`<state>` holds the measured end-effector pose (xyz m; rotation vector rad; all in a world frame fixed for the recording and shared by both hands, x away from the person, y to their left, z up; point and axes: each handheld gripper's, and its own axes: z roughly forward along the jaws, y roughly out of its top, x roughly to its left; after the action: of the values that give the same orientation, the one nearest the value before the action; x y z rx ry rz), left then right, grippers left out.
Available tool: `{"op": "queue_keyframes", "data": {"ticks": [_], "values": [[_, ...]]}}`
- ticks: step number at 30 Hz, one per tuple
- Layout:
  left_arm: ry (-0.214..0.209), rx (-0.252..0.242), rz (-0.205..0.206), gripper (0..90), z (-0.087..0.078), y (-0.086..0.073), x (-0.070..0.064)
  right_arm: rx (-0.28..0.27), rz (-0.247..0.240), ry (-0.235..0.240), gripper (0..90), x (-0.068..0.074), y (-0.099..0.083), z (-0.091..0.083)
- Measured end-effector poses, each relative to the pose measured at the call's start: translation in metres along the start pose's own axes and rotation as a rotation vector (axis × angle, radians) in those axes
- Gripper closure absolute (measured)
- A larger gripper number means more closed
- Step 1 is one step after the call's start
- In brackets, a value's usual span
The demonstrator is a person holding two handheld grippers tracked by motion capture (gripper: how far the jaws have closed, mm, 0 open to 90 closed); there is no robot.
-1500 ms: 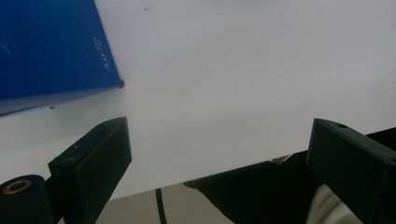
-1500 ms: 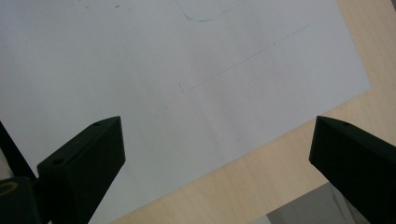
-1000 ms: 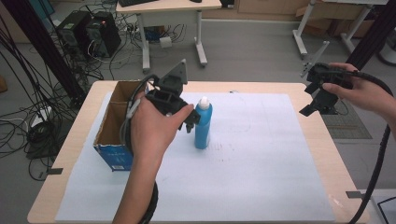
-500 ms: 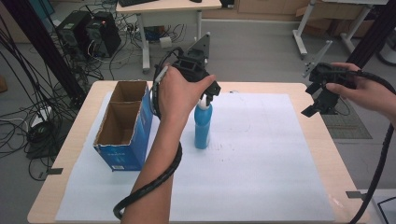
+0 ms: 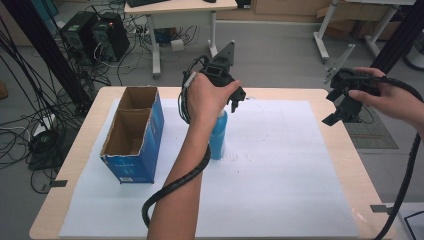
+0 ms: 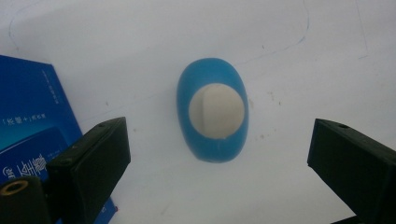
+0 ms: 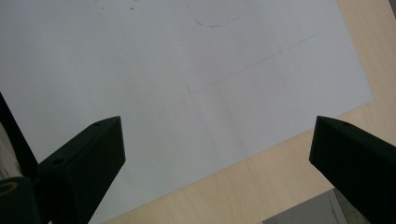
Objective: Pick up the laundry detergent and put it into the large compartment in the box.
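Bottle (image 5: 218,140), blue with a white cap, stands upright on the white paper sheet (image 5: 280,165) near the middle of the table (image 5: 350,155), just to the right of the open blue cardboard box (image 5: 131,135) and apart from it. You hold your left gripper (image 5: 239,100) directly above the bottle, pointing straight down, and that placement makes sense: in the left gripper view you look along the jaws onto the white cap (image 6: 216,110), which sits between them with the blue shoulder (image 6: 212,148) ringing it, so the bottle is lined up for a grasp from the top. The jaws of that left gripper (image 6: 212,161) stand wide apart, well clear of the cap on both sides, touching nothing and holding nothing; by the look of it you are hovering over the bottle with the grip not yet made. The box beside it has two open compartments, both looking empty from the high view, which suggests a place where the bottle may be meant to go, though that is only a guess. Your right gripper (image 5: 345,107) hangs at the far right edge of the table, well apart from the bottle; in the right gripper view its jaws are also spread wide over bare paper and table edge, gripping nothing.
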<state>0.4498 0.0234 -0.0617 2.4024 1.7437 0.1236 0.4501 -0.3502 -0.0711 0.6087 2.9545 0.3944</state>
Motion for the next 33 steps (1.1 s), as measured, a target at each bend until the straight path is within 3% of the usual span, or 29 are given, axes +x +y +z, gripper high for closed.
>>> {"op": "queue_keyframes", "data": {"ticks": [7, 27, 33], "values": [[0.016, 0.016, -0.007, 6.2, 0.014, 0.010, -0.004, -0.015, 0.002, -0.015, 3.3, 0.002, -0.004, -0.002], [-0.015, 0.067, -0.035, 7.3, 0.055, 0.023, 0.004, -0.004, 0.013, 0.001, 3.4, -0.004, -0.006, 0.002], [-0.017, 0.088, -0.029, 13.7, 0.065, 0.025, 0.002, -0.002, 0.015, 0.001, 3.4, -0.006, -0.006, 0.003]]}}
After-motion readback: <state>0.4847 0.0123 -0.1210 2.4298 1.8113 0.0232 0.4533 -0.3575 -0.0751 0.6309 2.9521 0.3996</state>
